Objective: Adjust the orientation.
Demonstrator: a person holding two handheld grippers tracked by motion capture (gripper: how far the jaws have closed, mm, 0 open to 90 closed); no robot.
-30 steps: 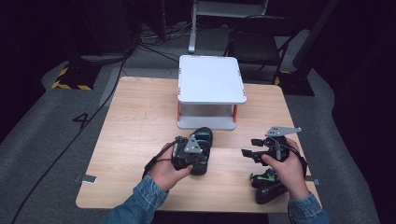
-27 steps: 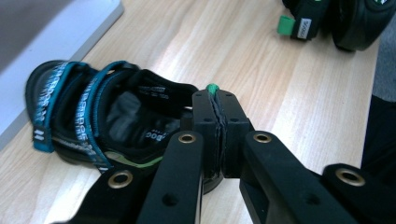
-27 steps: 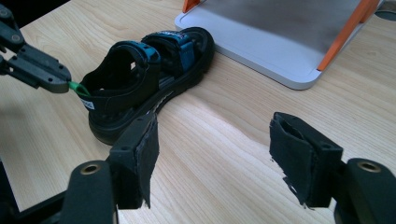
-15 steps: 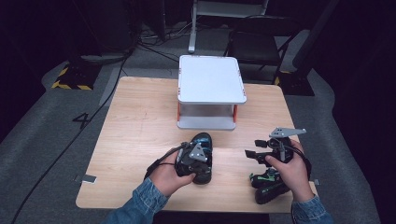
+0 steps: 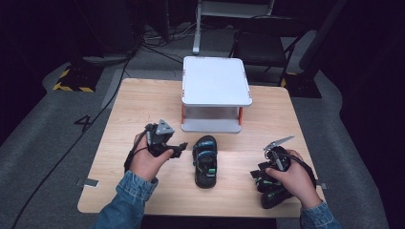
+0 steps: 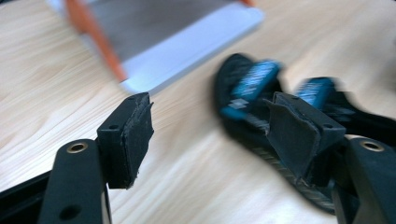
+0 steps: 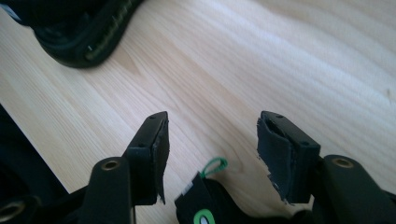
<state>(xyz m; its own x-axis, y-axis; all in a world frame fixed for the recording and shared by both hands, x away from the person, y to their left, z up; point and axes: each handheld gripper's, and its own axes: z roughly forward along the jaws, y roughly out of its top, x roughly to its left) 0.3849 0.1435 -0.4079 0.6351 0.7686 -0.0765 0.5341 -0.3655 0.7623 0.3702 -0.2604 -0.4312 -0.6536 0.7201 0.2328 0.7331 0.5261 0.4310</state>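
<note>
The left claw point(image 5: 177, 149) has just been opening – released, nothing between its pads – leaving the blue-strapped sandal point(image 5: 205, 161) set on the table point(image 5: 143, 102). The right claw point(image 7: 210, 149) has been closing around the green-trimmed sandal's point(image 7: 205, 205) heel, not yet gripping – ready to lift.

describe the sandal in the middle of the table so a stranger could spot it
On the wooden table, look just in front of the white stand. A black sandal lies there alone near the middle. Its blue-marked straps set it apart from the green-marked one under the right hand.
</note>
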